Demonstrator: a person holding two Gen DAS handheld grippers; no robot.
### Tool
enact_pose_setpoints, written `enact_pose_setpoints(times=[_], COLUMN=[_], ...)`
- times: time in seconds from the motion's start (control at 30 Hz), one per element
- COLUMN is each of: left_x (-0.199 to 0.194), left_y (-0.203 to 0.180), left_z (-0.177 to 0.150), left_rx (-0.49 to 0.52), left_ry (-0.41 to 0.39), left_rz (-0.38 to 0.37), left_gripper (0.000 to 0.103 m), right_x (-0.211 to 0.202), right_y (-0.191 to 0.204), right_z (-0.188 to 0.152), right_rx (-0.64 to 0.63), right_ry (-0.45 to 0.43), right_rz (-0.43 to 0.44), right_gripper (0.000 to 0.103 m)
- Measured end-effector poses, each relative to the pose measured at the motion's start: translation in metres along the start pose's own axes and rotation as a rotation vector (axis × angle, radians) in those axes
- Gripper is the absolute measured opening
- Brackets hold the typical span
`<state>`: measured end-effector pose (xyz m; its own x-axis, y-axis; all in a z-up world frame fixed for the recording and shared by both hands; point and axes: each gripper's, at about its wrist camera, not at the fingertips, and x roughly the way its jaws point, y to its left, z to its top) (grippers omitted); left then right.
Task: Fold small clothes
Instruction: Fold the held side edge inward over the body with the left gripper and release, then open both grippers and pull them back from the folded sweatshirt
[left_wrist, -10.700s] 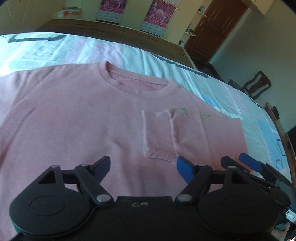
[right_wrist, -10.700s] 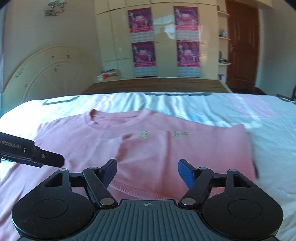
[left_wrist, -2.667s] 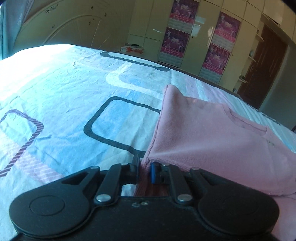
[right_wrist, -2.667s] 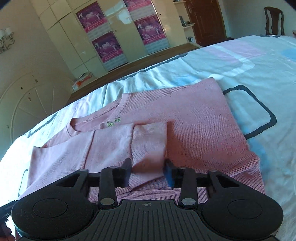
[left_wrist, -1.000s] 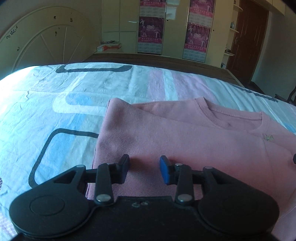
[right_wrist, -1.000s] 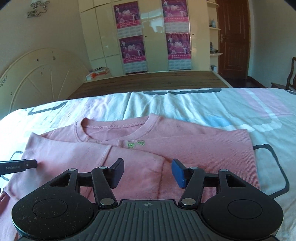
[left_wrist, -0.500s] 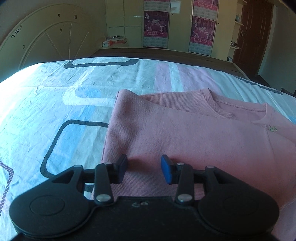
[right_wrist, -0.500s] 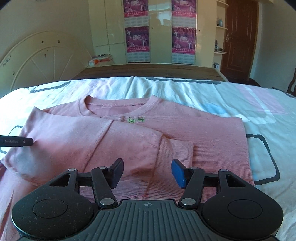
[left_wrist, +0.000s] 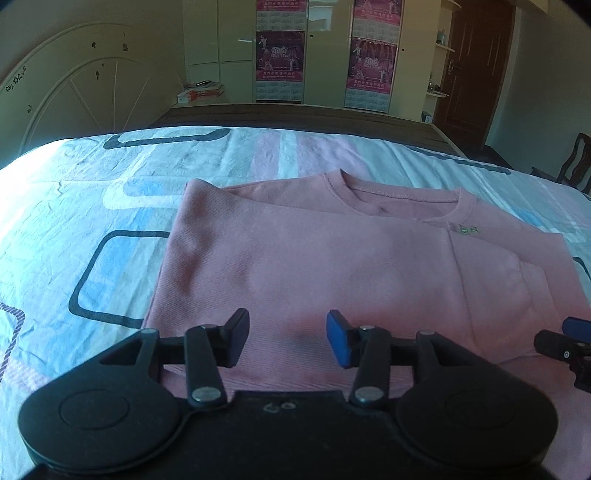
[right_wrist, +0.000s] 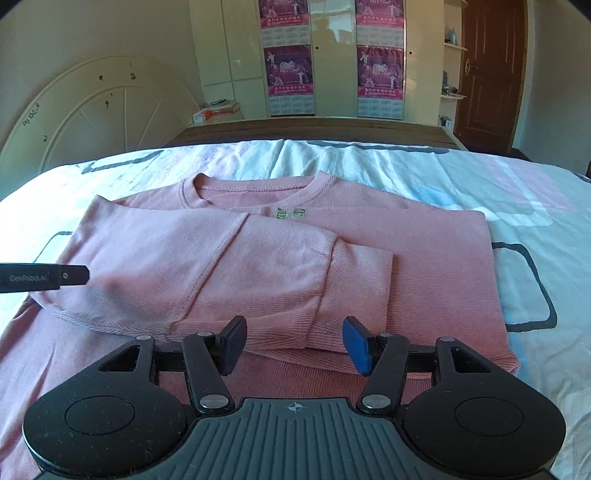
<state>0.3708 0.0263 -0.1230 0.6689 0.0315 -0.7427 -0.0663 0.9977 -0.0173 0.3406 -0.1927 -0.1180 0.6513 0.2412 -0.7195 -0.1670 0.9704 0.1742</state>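
A pink sweatshirt lies flat on the bed, collar away from me, both sides folded in over the middle. In the right wrist view the sweatshirt has its left sleeve folded across the front, cuff near my fingers. My left gripper is open and empty, just above the sweatshirt's near left part. My right gripper is open and empty, over the near hem by the cuff. The left gripper's finger shows at the left edge of the right wrist view.
The bed sheet is white with blue, pink and dark outlined shapes. A rounded headboard stands at the left. A wooden footboard, wardrobes with posters and a brown door are behind. A chair stands far right.
Both grippers have opened a little wider and drawn back toward the near edge of the sweatshirt. The folded sleeve lies flat and free.
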Motion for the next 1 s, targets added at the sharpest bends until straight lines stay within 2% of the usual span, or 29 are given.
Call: enact_pose_setpoints(times=[0.27,0.37,0.5,0.73,1.0], left_x=[-0.018,-0.012,-0.013,-0.016,-0.025], left_y=[-0.035,-0.044,-0.042,-0.037,-0.032], left_z=[-0.043,-0.057,-0.062,-0.062,-0.065], left_rx=[0.069,0.112,0.112,0.087,0.091], left_ry=[0.042,0.064,0.058,0.069,0.07], left_rz=[-0.072,-0.056,-0.025,-0.004,-0.006], left_gripper=[0.047,0.047,0.053,0.053,0.052], right_x=[-0.017,-0.013,-0.005,-0.018,-0.035], right_y=[0.026,0.036,0.033,0.003,0.008], right_z=[-0.021,-0.033,-0.047,-0.058,-0.062], right_rx=[-0.055,-0.093,-0.125,-0.085,-0.047], right_ry=[0.021,0.046,0.08,0.081,0.072], right_rz=[0.1,0.112,0.053,0.012,-0.02], right_gripper=[0.057,0.057,0.057,0.057,0.057])
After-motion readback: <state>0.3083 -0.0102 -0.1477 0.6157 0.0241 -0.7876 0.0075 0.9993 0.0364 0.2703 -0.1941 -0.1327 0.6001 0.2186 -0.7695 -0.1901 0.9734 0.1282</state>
